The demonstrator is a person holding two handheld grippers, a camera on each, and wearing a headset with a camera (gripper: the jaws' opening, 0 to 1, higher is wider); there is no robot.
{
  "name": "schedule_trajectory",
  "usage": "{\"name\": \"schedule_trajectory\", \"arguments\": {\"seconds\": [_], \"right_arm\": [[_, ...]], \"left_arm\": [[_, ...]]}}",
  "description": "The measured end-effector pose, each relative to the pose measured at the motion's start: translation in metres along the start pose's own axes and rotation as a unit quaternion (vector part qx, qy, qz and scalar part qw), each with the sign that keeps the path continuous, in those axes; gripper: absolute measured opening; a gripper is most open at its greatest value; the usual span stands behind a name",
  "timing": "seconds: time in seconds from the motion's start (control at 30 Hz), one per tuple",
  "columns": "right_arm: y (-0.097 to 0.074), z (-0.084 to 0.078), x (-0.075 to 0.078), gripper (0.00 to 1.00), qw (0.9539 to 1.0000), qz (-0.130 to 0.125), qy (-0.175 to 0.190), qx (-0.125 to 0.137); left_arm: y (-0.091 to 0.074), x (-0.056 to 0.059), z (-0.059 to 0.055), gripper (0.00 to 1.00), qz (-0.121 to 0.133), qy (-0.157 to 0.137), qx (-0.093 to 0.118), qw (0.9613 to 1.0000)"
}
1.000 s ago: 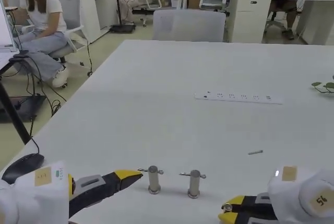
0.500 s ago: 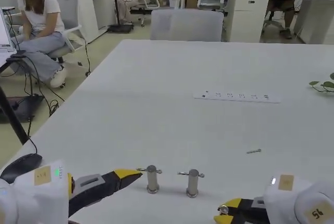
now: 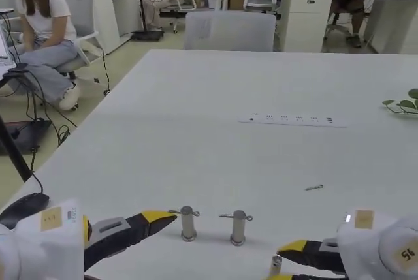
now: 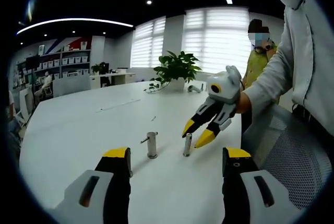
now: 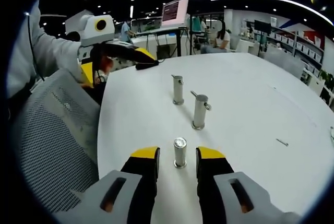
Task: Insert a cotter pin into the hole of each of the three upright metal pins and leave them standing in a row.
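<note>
Two upright metal pins stand side by side near the table's front edge, each with a cotter pin through its top. A third, bare pin stands to their right, between the jaws of my right gripper. In the right gripper view this pin sits in the gap of the open gripper, touching neither jaw. My left gripper is open with nothing in it, just left of the row; the near pin stands ahead of it. A loose cotter pin lies farther back on the right.
A white power strip lies across the middle of the white table. Plant leaves reach in at the right edge. A grey chair stands at the far side, and a person sits beyond the left edge.
My right gripper's jaws have spread apart, and the third pin now stands free between them. The left gripper has stayed where it was.
</note>
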State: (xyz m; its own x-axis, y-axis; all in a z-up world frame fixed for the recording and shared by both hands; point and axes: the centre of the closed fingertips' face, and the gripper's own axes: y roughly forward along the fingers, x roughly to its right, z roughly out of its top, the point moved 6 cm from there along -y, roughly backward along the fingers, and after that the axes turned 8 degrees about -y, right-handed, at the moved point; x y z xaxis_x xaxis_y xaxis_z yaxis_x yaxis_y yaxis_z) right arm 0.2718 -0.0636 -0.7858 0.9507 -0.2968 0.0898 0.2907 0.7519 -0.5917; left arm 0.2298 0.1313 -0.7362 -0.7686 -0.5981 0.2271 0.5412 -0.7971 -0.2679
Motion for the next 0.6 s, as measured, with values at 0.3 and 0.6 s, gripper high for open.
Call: {"name": "schedule_trajectory", "arguments": {"seconds": [0.3, 0.6], "right_arm": [[-0.017, -0.012, 0.008, 0.31, 0.9997, 0.022, 0.007, -0.008], [-0.044, -0.023, 0.059, 0.3, 0.9989, -0.005, -0.011, -0.044]], "left_arm": [[0.001, -0.001, 0.0, 0.71, -0.001, -0.001, 0.001, 1.0], [0.003, -0.001, -0.003, 0.7, -0.002, -0.006, 0.001, 1.0]]}}
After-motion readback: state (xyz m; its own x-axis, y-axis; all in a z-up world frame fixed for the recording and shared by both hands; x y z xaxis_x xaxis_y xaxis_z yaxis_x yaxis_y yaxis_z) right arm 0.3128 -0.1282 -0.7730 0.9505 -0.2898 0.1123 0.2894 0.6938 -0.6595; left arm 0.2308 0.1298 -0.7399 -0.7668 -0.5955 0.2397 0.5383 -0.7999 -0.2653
